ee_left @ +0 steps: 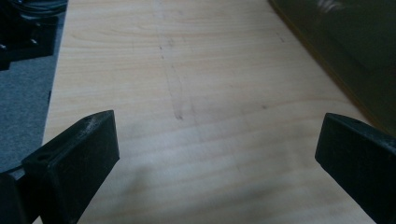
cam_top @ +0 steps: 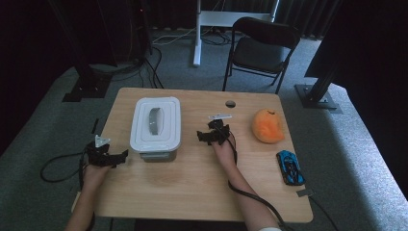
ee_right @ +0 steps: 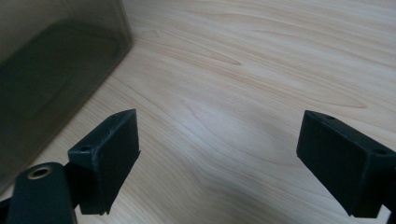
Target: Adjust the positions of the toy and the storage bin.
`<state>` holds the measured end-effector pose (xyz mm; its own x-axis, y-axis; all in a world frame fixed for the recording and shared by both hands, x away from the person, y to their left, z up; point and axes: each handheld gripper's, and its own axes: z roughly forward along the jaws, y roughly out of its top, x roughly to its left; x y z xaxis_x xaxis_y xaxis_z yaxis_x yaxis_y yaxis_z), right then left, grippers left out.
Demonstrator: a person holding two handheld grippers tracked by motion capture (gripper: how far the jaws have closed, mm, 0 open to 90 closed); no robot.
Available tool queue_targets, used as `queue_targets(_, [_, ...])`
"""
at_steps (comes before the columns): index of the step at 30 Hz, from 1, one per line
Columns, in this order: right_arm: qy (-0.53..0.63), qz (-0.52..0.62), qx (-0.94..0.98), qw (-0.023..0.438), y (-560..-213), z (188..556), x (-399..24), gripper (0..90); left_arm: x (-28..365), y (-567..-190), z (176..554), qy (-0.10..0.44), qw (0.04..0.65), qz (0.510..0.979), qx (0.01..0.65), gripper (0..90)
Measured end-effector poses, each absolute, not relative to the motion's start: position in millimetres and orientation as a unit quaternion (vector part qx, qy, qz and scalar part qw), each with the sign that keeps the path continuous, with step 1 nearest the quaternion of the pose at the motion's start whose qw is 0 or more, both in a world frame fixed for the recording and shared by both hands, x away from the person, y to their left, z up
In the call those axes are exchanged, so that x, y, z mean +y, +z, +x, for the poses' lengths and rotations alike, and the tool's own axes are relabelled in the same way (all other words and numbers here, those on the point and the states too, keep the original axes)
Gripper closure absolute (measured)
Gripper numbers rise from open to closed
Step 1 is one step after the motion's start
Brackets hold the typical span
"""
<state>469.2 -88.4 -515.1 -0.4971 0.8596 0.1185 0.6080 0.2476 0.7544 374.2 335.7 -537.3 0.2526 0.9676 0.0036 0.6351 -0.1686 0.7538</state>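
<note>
Both black jaws of my left gripper (ee_left: 215, 154) and right gripper (ee_right: 219, 158) gape empty, flanking the lidded storage box (cam_top: 155, 126) at table's (cam_top: 202, 192) left-centre, ready, I judge, to grip it from either side.

No readable text, label, brand or number anywhere.

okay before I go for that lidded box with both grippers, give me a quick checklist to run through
1. Left gripper open: ok, jaws wide apart.
2. Right gripper open: ok, nothing between the jaws.
3. Lid seated on the box: ok, lies flat.
4. Grippers flank the box: ok, one each side, neither touching.
5. Orange plush and blue toy car out of the way: ok, both far right.
6. Lid latched: cannot tell.
</note>
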Motion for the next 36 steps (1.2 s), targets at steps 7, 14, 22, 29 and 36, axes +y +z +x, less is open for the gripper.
queue_targets(7, [0.383, 0.478, 0.773, 0.166, -523.1, 475.0, -71.7, 12.5, 337.3, -538.4, 390.9, 0.252, 0.323, 0.721, 0.559, 0.2])
queue_targets(14, [0.381, 0.483, 0.772, 0.159, -532.3, 485.6, -55.0, 12.6, 336.0, -539.0, 414.0, 0.255, 0.317, 0.719, 0.564, 0.2])
queue_targets(22, [0.399, 0.473, 0.771, 0.15, -534.8, 493.9, -37.9, 12.5, 332.1, -536.3, 433.6, 0.253, 0.305, 0.73, 0.557, 0.2])
queue_targets(29, [0.415, 0.483, 0.756, 0.151, -525.7, 500.3, -31.1, 12.5, 332.2, -524.1, 444.9, 0.261, 0.316, 0.726, 0.553, 0.2])
queue_targets(36, [0.416, 0.477, 0.76, 0.15, -524.7, 501.1, -25.3, 12.5, 322.1, -517.4, 454.8, 0.26, 0.337, 0.72, 0.548, 0.2])
